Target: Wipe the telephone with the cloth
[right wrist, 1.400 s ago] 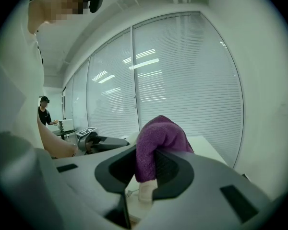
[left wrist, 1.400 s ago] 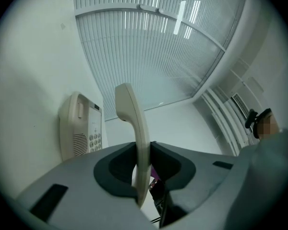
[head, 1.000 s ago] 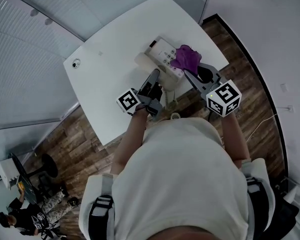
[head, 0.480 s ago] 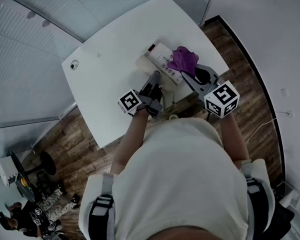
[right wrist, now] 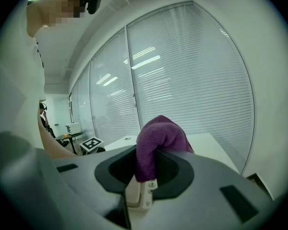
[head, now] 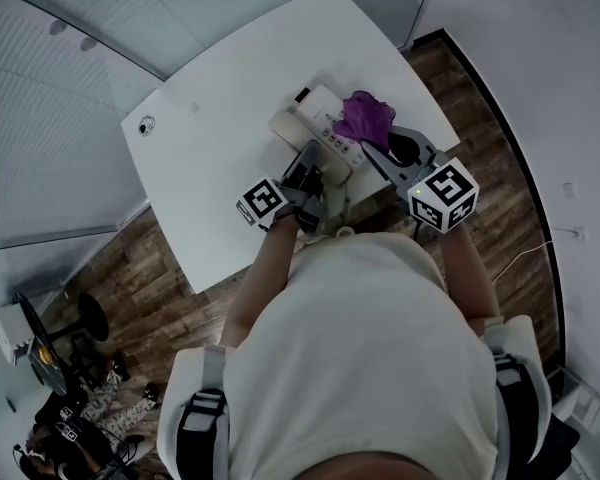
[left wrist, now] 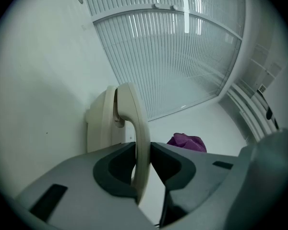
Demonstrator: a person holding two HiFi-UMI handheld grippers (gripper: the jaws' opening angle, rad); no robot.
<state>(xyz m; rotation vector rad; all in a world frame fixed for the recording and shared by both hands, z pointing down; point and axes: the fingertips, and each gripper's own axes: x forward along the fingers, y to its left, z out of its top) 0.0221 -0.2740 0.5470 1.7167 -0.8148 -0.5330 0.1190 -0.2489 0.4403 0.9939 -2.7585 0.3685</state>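
The cream telephone base (head: 318, 102) stands near the white table's (head: 220, 158) right front corner. My left gripper (head: 315, 160) is shut on the cream handset (head: 288, 123), which stands edge-on between the pads (left wrist: 134, 128) just in front of the base (left wrist: 97, 123). Held in my right gripper (head: 377, 148) is a purple cloth (head: 365, 116), bunched over the base's right side. In the right gripper view the cloth (right wrist: 158, 140) hangs between the jaws above the keypad edge (right wrist: 143, 195). The same cloth (left wrist: 187, 142) also shows to the right in the left gripper view.
A small round fitting (head: 146, 125) sits at the table's far left corner. Glass walls with blinds (head: 70, 88) run close behind the table. Wooden floor (head: 500, 168) lies to the right and in front. A small table and chairs (head: 50, 358) stand at lower left.
My left gripper has come down with the handset, closer to the base. The right gripper and its cloth have shifted slightly over the base.
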